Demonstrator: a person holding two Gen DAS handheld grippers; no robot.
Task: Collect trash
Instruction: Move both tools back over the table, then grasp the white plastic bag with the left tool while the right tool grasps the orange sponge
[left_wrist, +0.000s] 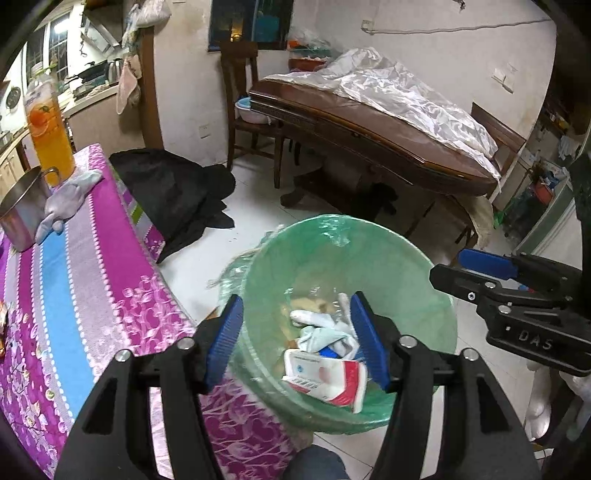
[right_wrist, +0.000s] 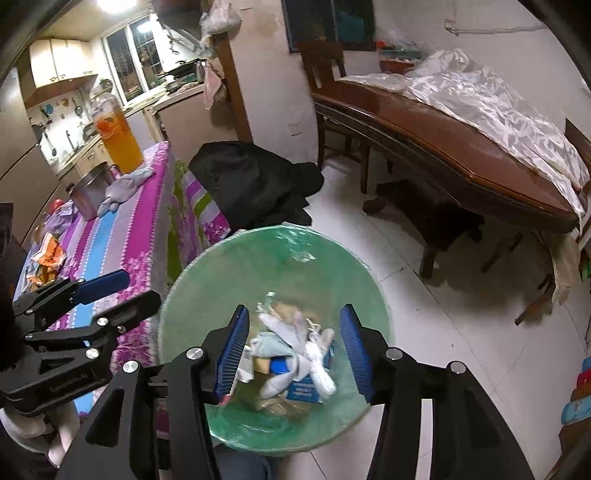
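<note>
A round bin lined with a green bag (left_wrist: 402, 266) stands on the floor beside the table; it also shows in the right wrist view (right_wrist: 221, 269). Inside lie a white and red carton (left_wrist: 325, 380), pale gloves (right_wrist: 291, 332) and a blue box (right_wrist: 304, 391). My left gripper (left_wrist: 297, 339) is open and empty above the bin. My right gripper (right_wrist: 293, 350) is open and empty above it too; it also appears in the left wrist view (left_wrist: 469, 269). A grey glove (left_wrist: 62, 203) and orange wrappers (right_wrist: 46, 254) lie on the table.
The table has a purple, blue and white striped cloth (left_wrist: 85, 288). On it stand a steel pot (left_wrist: 22, 214) and an orange drink bottle (left_wrist: 50, 136). A black bag (left_wrist: 173, 195) lies on the floor. A brown wooden table (left_wrist: 369, 140) with plastic sheeting stands behind.
</note>
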